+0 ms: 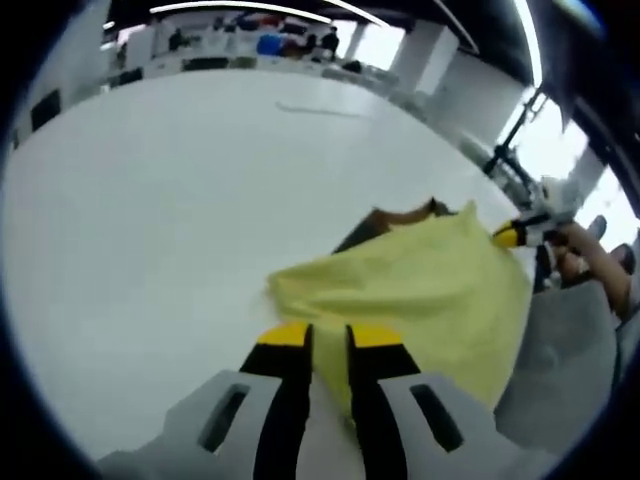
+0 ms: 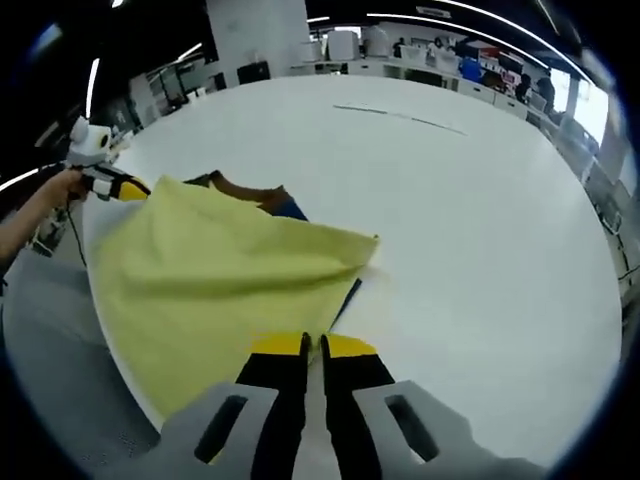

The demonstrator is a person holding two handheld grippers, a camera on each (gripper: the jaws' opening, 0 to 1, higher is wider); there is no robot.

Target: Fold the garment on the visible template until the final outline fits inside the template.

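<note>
**Step in hand.** The fold is under way. The pale yellow cloth garment (image 2: pixel 225 285) lies on the white tabletop (image 2: pixel 480 230), spread ahead of both sets of jaws. The right gripper (image 2: pixel 312 345) has its jaws pressed together on the near edge of the garment; the cloth meets the yellow tips directly. The left gripper (image 1: pixel 330 335) has its jaws nearly together, with only a narrow gap, and the yellow cloth lies at and between the tips, so a grip on the edge is likely but not certain.

**Next move.** As a judgement: both grippers need to carry the held edge forward over the rest of the garment, moving together so the cloth stays flat, then release once the outline lies within the template.

**Differences between views.**
- In the right gripper view, a brown and blue flat layer (image 2: pixel 262 195) shows beyond the far edge of the garment, and a thin dark-blue strip shows under its right edge, just ahead of the jaws. This may be the template; it cannot be confirmed.
- In the left gripper view, a dark brown edge (image 1: pixel 400 215) shows past the garment; no blue is distinguishable.
- Each view shows the other gripper at the far corner of the garment, held by a person's hand.
</note>
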